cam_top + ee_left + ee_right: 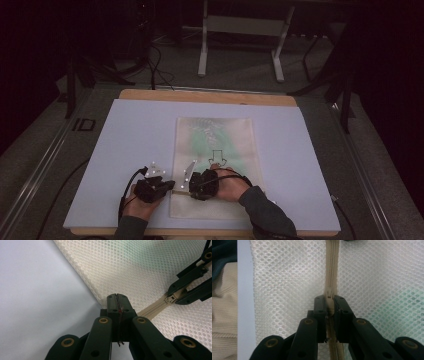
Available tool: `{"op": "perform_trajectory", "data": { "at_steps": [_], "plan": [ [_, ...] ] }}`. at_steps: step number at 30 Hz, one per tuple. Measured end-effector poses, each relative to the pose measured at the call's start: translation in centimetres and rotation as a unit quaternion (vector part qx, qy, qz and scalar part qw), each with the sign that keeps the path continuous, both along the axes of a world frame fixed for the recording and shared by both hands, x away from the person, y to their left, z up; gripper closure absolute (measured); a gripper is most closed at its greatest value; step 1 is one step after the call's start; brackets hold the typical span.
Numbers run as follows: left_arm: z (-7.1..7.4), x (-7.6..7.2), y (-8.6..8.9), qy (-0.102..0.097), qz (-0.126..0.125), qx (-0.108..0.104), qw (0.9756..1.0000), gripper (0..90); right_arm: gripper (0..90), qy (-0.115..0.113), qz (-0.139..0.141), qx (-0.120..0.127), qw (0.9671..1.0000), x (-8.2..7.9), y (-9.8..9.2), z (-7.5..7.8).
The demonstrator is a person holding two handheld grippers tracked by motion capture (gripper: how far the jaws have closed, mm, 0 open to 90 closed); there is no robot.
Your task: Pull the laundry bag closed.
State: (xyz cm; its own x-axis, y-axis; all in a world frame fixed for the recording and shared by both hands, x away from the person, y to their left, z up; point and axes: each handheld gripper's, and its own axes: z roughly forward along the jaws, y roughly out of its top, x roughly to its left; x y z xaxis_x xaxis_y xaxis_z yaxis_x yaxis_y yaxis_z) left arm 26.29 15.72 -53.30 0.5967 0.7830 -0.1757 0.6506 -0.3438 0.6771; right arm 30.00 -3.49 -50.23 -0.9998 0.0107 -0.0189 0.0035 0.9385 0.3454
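A white mesh bag (215, 145) lies flat on the pale board (130, 135), with something green showing through the mesh and a beige zipper (332, 265) across its near end. My left gripper (173, 186) sits at the bag's left edge. Its jaws (117, 302) are shut on the edge of the bag where the zipper (152, 310) ends. My right gripper (190, 188) faces it from the right, a short way along the zipper. It is shut on the zipper pull (331, 305), which also appears between its jaws in the left gripper view (172, 299).
The board rests on a wooden table (210, 96) with dark floor around it. A white metal frame (240, 25) and cables (155, 65) stand beyond the far edge. A beige and dark sleeve (222, 315) lies close beside the bag's edge.
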Motion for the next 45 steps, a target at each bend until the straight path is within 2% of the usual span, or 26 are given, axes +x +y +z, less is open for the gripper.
{"op": "perform_trajectory", "data": {
  "at_steps": [23, 28, 45],
  "plan": [
    [0.0, 0.0, -0.1, 0.0, 0.002, 0.002, 1.0, 89.3, 82.0, -0.003, 0.002, -0.01, 0.9999, -0.2, -0.7, 0.1],
    [0.0, 0.0, -0.1, -0.001, 0.003, 0.004, 1.0, 89.3, 81.9, -0.007, 0.007, -0.021, 0.9997, -0.3, -0.7, 0.3],
    [0.0, 0.0, -0.1, 0.0, 0.004, 0.003, 1.0, 89.4, 81.9, -0.005, 0.002, -0.018, 0.9998, -0.3, -1.5, 0.3]
  ]
}}
